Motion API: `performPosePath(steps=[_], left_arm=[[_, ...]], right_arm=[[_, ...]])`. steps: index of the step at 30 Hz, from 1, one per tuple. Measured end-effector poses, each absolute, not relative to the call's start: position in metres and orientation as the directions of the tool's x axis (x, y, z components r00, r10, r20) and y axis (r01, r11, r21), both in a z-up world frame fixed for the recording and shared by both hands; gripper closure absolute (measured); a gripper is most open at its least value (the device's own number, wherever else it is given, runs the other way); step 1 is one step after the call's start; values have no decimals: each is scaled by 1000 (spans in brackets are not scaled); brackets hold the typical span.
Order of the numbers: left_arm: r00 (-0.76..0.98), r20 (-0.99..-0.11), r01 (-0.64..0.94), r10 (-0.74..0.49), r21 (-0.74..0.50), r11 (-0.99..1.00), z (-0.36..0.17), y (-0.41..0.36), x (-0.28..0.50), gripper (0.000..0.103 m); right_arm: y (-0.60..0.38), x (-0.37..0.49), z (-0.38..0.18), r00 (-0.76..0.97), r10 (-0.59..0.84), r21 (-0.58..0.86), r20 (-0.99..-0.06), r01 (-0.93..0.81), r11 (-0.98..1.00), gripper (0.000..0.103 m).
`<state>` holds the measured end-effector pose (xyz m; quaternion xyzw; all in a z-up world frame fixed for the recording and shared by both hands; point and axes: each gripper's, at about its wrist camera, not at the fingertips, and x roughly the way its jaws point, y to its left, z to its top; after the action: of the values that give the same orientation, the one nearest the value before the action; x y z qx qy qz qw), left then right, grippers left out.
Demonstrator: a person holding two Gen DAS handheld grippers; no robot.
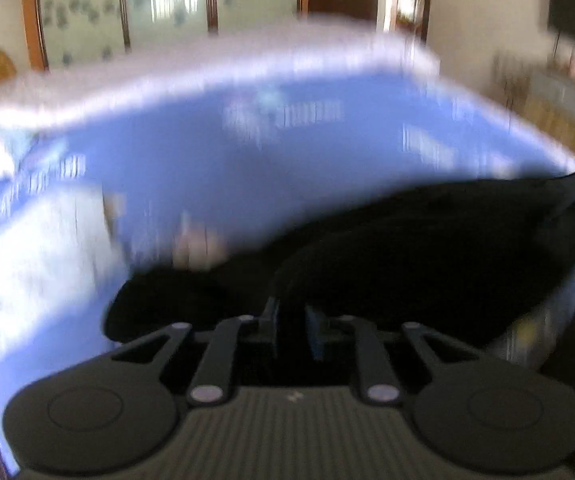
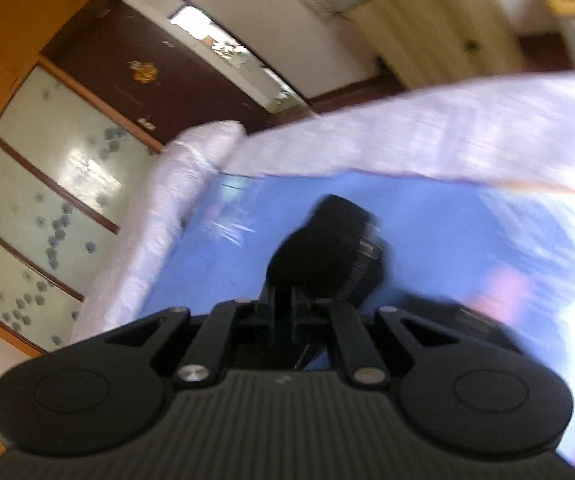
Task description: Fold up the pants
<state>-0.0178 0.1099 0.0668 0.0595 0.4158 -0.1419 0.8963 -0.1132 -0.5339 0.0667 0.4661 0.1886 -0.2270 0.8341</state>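
Observation:
The black pants lie in a dark, blurred heap on the blue sheet, filling the lower right of the left wrist view. My left gripper is shut on a fold of this cloth, which rises from between its narrow-set fingers. In the right wrist view a bunched part of the pants, with a ribbed waistband edge showing, hangs just past my right gripper. That gripper is shut on it, above the blue sheet. Both views are smeared.
A white quilted cover borders the blue sheet at the back and left side. Beyond it stand frosted sliding doors, a dark door and a wooden cabinet. A pale patch lies on the sheet at left.

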Motion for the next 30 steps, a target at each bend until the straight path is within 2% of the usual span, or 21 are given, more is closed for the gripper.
performPosePath(steps=[1,2,3,4,6,10,15,18,24,27,29,30], left_arm=[[561,-803,309,-199,-20,951,54,107,-23,79],[531,-827,303,-187,-21,953,44,107,-29,79],[520,-837,289,-173,-18,957,38,109,-32,79],[514,-842,261,-166,-31,965,37,114,-34,79],[538,-822,191,-189,-100,977,47,130,-35,79],[657,-718,20,-232,-291,957,78,173,-32,60],[734,-631,-99,-250,-464,880,92,209,-20,59],[764,-594,-120,-251,-514,850,93,211,-8,59],[711,-638,-62,-296,-476,877,67,173,23,59],[642,-746,-104,-177,-313,944,42,154,28,61],[531,-840,-149,-110,-220,964,6,151,34,67],[548,-830,-140,-104,-213,967,-2,151,27,67]], right_arm=[[-534,-131,50,788,-203,671,-581,605,429,81],[-536,-143,38,762,-206,660,-614,638,396,65],[-535,-156,30,767,-208,676,-606,635,374,70],[-534,-169,27,795,-201,714,-572,603,356,70],[-527,-179,34,778,-255,689,-575,628,362,61],[-517,-186,56,795,-298,670,-529,607,427,61],[-502,-176,69,857,-252,709,-450,514,482,60],[-480,-165,73,879,-183,678,-440,459,574,60],[-432,-122,61,876,-48,629,-481,383,677,61],[-424,-113,43,853,-10,628,-522,392,672,61],[-425,-109,25,797,-11,592,-603,457,663,62],[-426,-111,18,784,-8,586,-620,470,660,71]])
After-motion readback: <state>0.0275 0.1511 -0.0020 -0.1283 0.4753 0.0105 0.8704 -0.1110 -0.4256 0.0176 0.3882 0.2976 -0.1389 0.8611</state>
